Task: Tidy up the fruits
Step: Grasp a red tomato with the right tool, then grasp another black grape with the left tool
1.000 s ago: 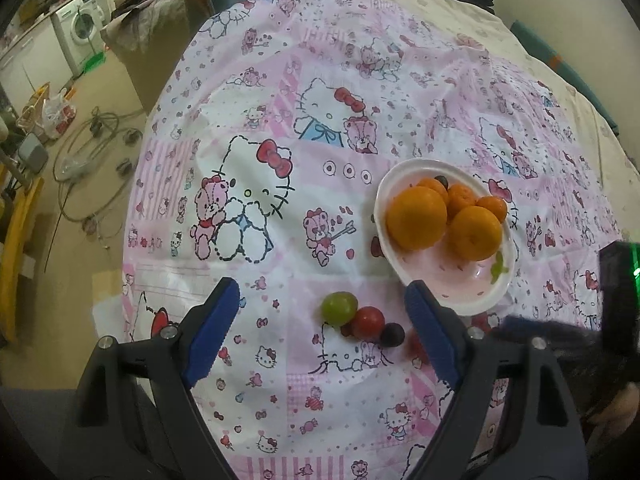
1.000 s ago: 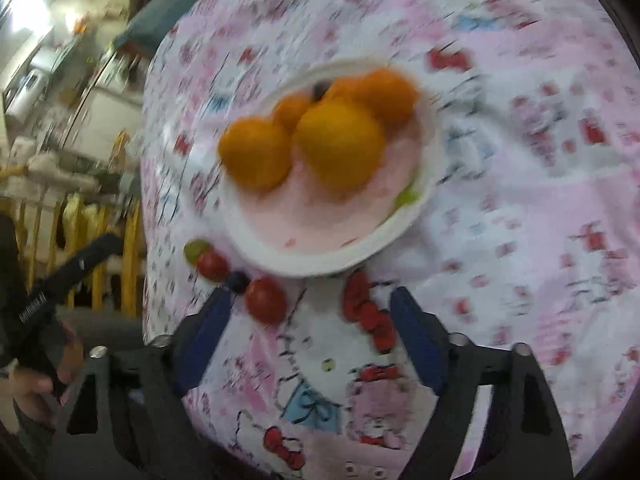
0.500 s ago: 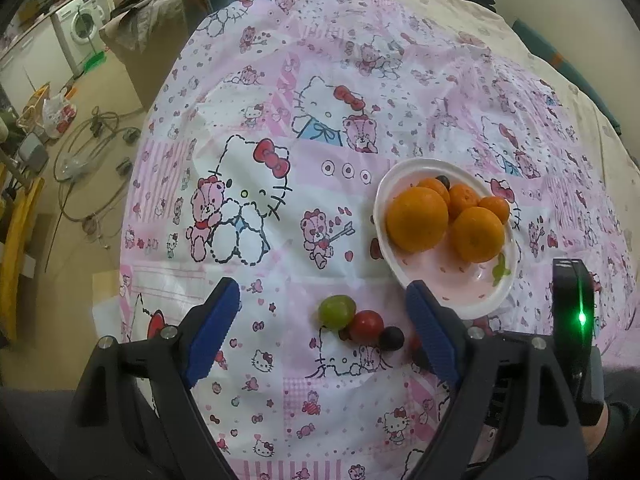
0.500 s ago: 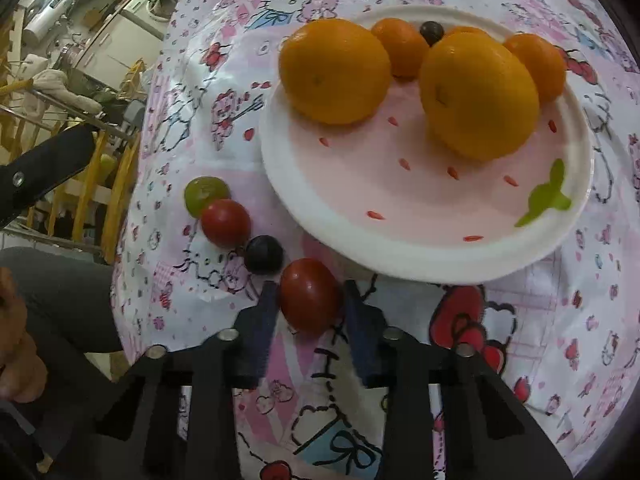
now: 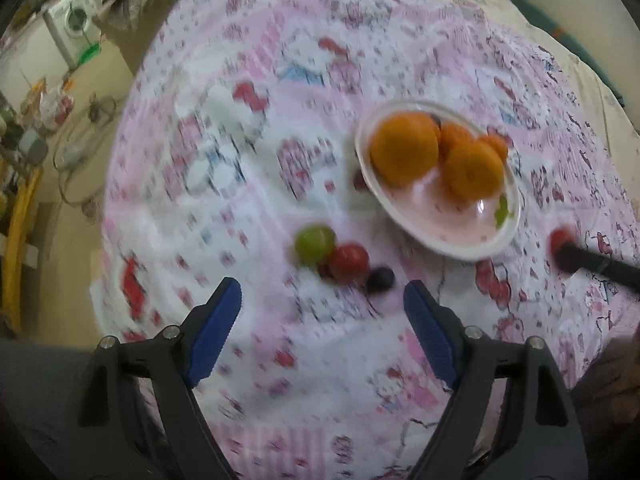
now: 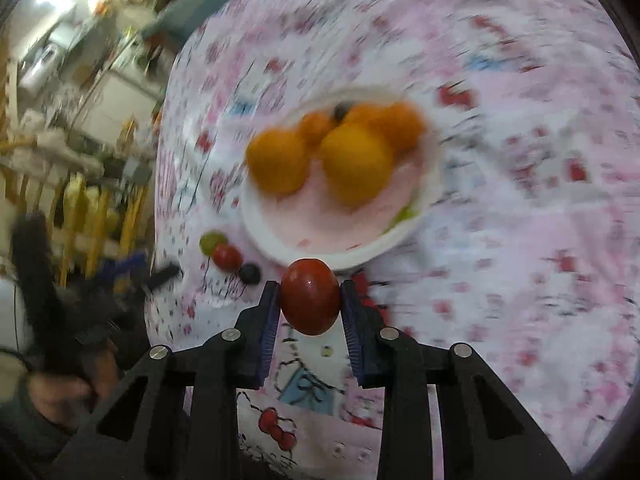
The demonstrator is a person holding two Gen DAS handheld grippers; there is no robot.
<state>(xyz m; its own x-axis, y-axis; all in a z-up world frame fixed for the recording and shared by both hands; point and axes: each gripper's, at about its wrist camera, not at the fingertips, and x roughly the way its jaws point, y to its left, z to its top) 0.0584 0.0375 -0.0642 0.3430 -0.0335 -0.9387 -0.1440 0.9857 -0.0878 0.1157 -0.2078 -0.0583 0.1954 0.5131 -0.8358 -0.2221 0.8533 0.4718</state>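
Now the left claw [image 5: 322, 312] stands wide with nothing between its blue pads, hovering over the pink cartoon-print cloth [image 5: 248, 208]. Just beyond its tips, at twelve o'clock, lie a green grape [image 5: 315, 241], a small red tomato [image 5: 349, 261] and a dark berry [image 5: 380, 279] in a touching row. At one o'clock sits the white plate [image 5: 486, 246] with oranges [image 5: 404, 148]. At three o'clock this view catches only a dark tip of the right claw with a red blur on it.

The right wrist view shows that plainly: the right claw [image 6: 310, 300] is narrow, clamped on a red tomato [image 6: 310, 297], held near the plate's front rim. The plate [image 6: 352, 256] lies at twelve o'clock, and the grape, tomato and berry row at ten.

Both views are motion-blurred. The left view shows a washing machine [image 5: 74, 24] at ten o'clock and cables on the floor [image 5: 80, 148]; the right view shows yellow wooden bars [image 6: 80, 216] at nine.
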